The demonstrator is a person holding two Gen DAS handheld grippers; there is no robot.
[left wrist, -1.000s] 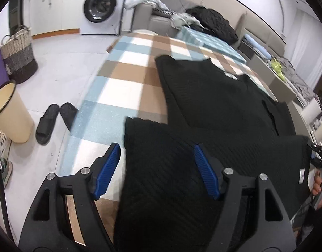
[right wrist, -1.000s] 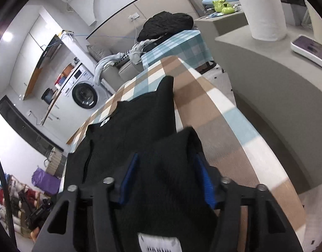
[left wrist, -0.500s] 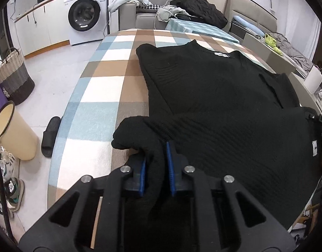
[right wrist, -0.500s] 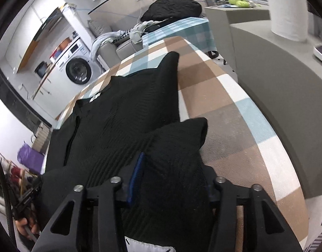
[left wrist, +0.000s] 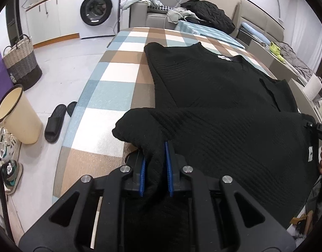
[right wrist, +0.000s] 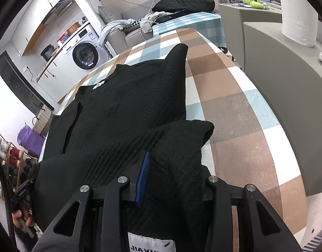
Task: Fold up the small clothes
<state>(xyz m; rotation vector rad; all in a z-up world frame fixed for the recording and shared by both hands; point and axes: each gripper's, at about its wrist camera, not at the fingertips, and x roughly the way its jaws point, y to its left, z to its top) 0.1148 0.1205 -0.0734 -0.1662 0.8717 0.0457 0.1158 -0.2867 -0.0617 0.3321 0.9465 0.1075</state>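
A black knit sweater (left wrist: 224, 96) lies spread on the checked table (left wrist: 110, 96), collar at the far end. My left gripper (left wrist: 154, 147) pinches the sweater's near left hem corner between its blue pads (left wrist: 142, 172); its jaws are opening slightly with the fabric still pressed between them. In the right wrist view the sweater (right wrist: 129, 105) covers the table (right wrist: 234, 109), and my right gripper (right wrist: 173, 157) holds the near right hem corner. Those jaws are closing on a thick bunch of fabric, and only the left blue pad (right wrist: 142, 180) shows. A white label (right wrist: 150, 244) sits below.
To the left stand a cream bin (left wrist: 18, 115), black slippers (left wrist: 56, 121), a wicker basket (left wrist: 20, 63) and a washing machine (left wrist: 98, 8). A grey counter (right wrist: 287, 67) with a paper roll (right wrist: 297, 12) borders the table's right side. A hand (right wrist: 20, 218) shows at the lower left.
The left jaws closed from wide open onto the hem corner and moved along the table edge. The right jaws narrowed onto the bunched fabric and that gripper rolled.
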